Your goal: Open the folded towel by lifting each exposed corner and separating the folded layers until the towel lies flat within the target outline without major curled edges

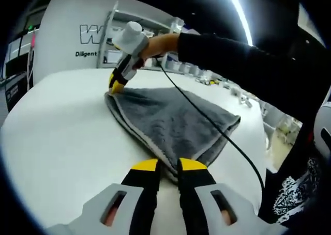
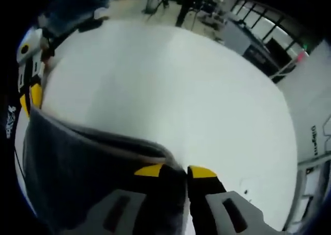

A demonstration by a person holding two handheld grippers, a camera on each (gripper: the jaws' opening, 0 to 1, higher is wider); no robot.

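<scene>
— Towel?
— Grey towel (image 1: 173, 125), pale-edged, folded in layers on the white table (image 1: 62, 137), centre frame in my left gripper view.
— Left gripper (image 1: 167, 166)?
— Jaws pinched on the near corner, bottom centre.
— Right gripper (image 2: 175, 169)?
— Clamped on the far corner, upper left; its own view shows the edge lifted.

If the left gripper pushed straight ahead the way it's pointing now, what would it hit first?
The grey towel. The left gripper already sits at its near corner, so it would plough into the folded cloth, probably heading on toward the right gripper at the far corner.
</scene>
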